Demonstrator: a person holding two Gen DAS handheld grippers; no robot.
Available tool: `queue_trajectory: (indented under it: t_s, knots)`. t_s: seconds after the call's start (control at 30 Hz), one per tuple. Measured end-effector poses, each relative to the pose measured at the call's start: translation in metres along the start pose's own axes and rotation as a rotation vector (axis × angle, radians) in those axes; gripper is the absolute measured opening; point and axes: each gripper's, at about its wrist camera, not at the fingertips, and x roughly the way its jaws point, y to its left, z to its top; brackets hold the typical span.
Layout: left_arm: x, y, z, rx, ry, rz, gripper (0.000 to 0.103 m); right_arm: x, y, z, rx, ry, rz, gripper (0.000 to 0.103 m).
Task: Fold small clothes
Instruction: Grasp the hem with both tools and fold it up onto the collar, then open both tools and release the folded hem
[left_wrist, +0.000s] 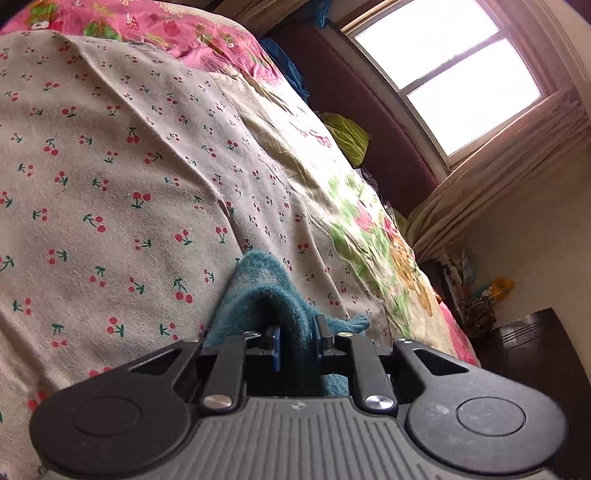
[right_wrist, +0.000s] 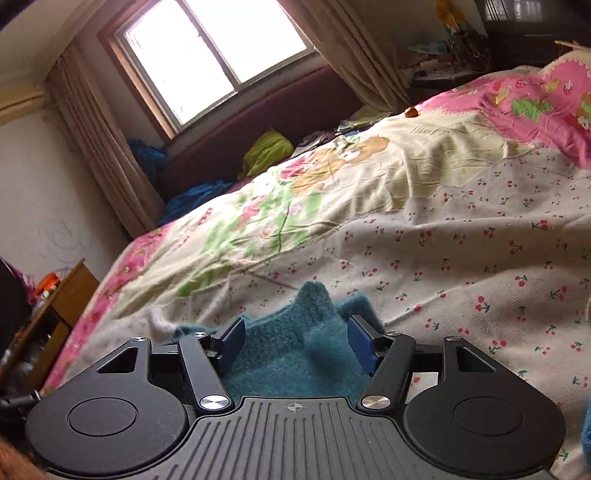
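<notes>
Teal and fuzzy, the small knitted garment (left_wrist: 266, 295) sits bunched on the cherry-print sheet (left_wrist: 110, 184), and we have hold of it from both ends. Our left gripper (left_wrist: 297, 338) has its blue pads pressed close on a fold of the wool, a ridge of it rising up between them and spilling forward onto the sheet. Our right gripper (right_wrist: 297, 343) stands with its jaws spread wide, the teal garment (right_wrist: 295, 354) lying in the gap between them; a peak of it pokes up just ahead of the pads, and we cannot tell whether either pad (right_wrist: 232, 341) actually touches the cloth. Beyond the cherry-print sheet lies a cream quilt (right_wrist: 332, 177) with a cartoon print, edged in pink. Past the quilt, against a dark red headboard (right_wrist: 258, 122), a lime-green cloth (right_wrist: 266, 151) and a blue one (right_wrist: 192, 201) are heaped. A bright window (right_wrist: 218, 48) with beige curtains stands above the headboard.
</notes>
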Motion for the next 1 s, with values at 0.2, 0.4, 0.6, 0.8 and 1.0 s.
queue_trajectory:
  t_s: [0.2,0.4,0.6,0.8,1.0]
  knots:
    - [0.012,0.007,0.011,0.004,-0.033,0.092,0.032,0.021,0.004,-0.020,-0.120,0.076,-0.101,0.062]
    - [0.009,0.005,0.028,0.039,-0.171,0.227,0.039,0.033,-0.002,-0.028,-0.114,0.134,-0.148,0.058]
    - [-0.020,-0.027,-0.001,0.346,-0.230,0.261,0.040,0.011,0.016,-0.025,-0.178,0.048,-0.145,0.058]
    - [-0.010,-0.050,-0.055,0.623,-0.176,0.265,0.042,0.007,0.032,-0.041,-0.317,-0.008,-0.183,0.057]
    - [0.012,-0.029,-0.063,0.672,-0.105,0.349,0.044,0.031,-0.012,-0.049,-0.184,0.063,-0.200,0.053]
